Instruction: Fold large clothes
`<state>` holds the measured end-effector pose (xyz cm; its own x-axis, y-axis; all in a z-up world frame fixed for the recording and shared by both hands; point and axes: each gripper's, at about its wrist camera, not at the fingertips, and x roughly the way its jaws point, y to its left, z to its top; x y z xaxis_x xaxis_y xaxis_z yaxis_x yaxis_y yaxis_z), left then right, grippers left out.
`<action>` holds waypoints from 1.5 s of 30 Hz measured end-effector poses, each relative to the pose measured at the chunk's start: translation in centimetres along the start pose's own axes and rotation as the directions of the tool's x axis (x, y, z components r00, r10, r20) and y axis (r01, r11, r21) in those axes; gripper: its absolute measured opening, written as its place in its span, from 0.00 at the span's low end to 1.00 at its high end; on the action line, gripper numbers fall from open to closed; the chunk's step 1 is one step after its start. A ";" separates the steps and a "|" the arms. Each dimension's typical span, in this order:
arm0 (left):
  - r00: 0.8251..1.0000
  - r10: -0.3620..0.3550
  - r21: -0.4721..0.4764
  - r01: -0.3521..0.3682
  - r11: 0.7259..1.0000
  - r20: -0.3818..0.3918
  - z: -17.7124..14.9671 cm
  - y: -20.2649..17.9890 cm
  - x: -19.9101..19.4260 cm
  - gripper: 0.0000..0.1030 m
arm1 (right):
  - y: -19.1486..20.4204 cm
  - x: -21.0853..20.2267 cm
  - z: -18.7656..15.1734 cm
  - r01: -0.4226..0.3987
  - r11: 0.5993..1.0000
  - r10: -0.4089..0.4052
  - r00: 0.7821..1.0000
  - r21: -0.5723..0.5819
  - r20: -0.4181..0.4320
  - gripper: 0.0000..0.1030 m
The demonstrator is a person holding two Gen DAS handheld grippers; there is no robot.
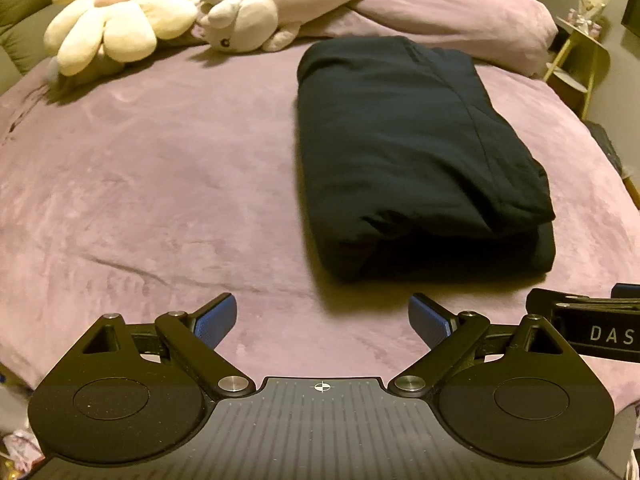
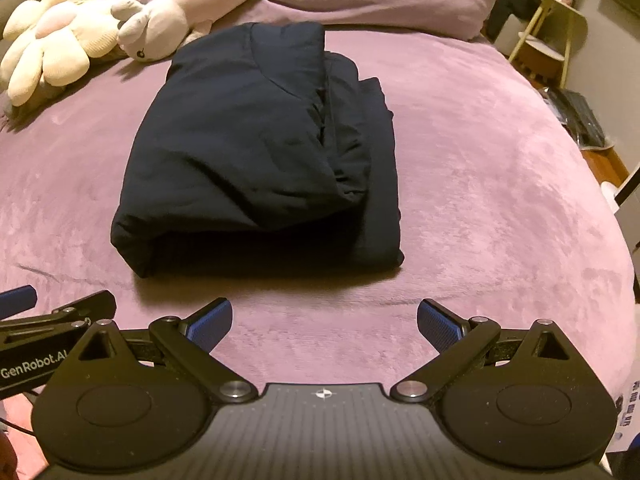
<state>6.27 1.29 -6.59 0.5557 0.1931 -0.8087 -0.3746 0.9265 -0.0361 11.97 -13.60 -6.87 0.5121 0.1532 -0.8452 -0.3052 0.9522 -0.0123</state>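
A dark navy garment lies folded into a thick rectangle on the mauve bed cover. It also shows in the right wrist view, with a sleeve edge along its right side. My left gripper is open and empty, hovering near the front of the bed, left of the garment's near edge. My right gripper is open and empty, just in front of the garment's near edge. Neither touches the cloth.
A cream flower cushion and a long pale plush animal lie at the head of the bed. A bunched mauve duvet lies behind the garment. A small yellow side table stands right of the bed.
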 end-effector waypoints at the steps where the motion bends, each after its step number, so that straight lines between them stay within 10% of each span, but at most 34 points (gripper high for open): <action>1: 1.000 -0.001 0.000 0.001 1.000 0.000 0.1 0.0 0.0 0.94 | -0.1 -0.1 0.0 0.000 1.000 0.000 1.000 0.005 0.004 0.96; 45: 0.998 -0.043 0.038 0.041 0.998 0.051 -0.3 -1.0 -0.9 0.98 | -0.4 -1.0 -0.2 0.035 0.999 -0.035 0.998 0.006 0.060 0.96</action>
<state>5.92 0.11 -6.03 0.6085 0.1699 -0.7751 -0.3236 0.9450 -0.0469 11.41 -14.17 -6.17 0.5697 0.1349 -0.8107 -0.2824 0.9585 -0.0389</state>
